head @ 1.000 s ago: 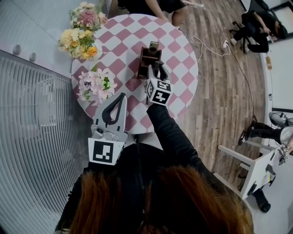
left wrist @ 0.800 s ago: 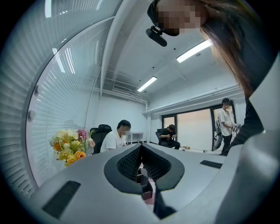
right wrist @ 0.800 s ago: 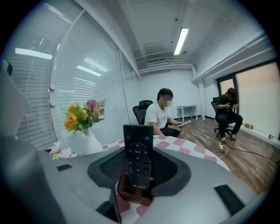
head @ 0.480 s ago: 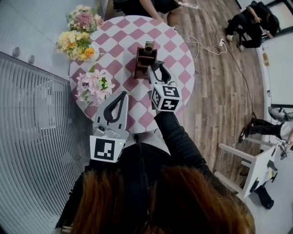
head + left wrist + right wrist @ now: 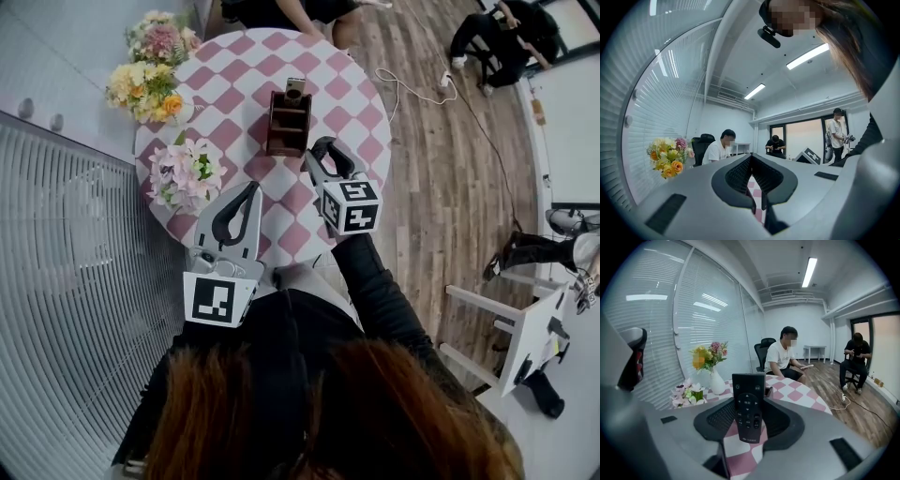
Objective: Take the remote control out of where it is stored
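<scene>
1. Step: extraction looks done. R claw is clamped on the sides of the slim black plastic remote control, button face toward the claw cam.
2. Remote pos: in the air, clear of the dark-brown wooden compartment holder, on holder's near-right side, not touching it. Below is the round desk w/ pink-and-white checked cloth.
3. L claw: jaws together, nothing in them. Hangs near-left of holder, well apart.
4. Holder contents: far compartment has one slim light-topped item, can't tell what. Other slots look empty in head view.
5. White vase w/ yellow/pink flowers stands far-left of holder. Low pink-white flower bunch lies left of holder.
6. Next, imo: lower remote flat onto bare cloth on holder's near side, then open R claw. Risk: grip is on narrow edges, so remote may pivot.
</scene>
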The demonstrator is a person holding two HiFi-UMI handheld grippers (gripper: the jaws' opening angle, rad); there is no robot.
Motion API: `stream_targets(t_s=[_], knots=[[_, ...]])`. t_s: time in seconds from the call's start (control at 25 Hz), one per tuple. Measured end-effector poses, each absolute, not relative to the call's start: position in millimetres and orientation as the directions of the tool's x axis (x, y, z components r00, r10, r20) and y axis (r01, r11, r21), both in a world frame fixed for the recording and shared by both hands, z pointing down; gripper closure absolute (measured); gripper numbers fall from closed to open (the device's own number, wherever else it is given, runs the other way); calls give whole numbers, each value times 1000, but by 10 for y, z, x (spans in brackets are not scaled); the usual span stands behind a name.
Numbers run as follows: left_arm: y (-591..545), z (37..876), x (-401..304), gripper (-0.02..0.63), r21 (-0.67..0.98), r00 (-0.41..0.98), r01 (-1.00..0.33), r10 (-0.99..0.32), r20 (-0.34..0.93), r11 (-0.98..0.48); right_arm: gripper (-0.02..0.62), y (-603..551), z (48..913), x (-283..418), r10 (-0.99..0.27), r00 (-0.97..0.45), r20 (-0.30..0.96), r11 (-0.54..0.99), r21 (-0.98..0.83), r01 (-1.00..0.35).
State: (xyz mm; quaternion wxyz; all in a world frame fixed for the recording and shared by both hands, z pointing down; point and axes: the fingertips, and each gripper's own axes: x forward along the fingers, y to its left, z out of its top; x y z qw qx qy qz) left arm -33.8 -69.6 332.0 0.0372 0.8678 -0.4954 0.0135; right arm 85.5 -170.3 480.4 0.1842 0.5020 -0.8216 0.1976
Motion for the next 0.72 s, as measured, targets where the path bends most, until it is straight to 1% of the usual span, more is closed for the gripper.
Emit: stream_targets(t_s=[0.24, 0.44, 0.56, 0.72], knots=[[-680, 3317, -270, 597, 55, 523, -852, -850, 58, -521, 407, -1493, 5088, 911, -626, -429, 651, 522, -60, -851], [-668, 3310, -269, 597, 59, 526, -850, -849, 55, -523, 406, -1262, 5497, 957, -418, -417, 807, 591, -107, -800], [-665, 3314, -279, 597, 61, 526, -850, -849, 58, -523, 407, -1142, 5686, 1005, -293, -388, 874, 609, -142, -780], [-659, 3313, -317, 597, 63, 517, -856, -854, 58, -514, 407, -927, 6002, 1071, -95, -330, 939, 623, -202, -756]])
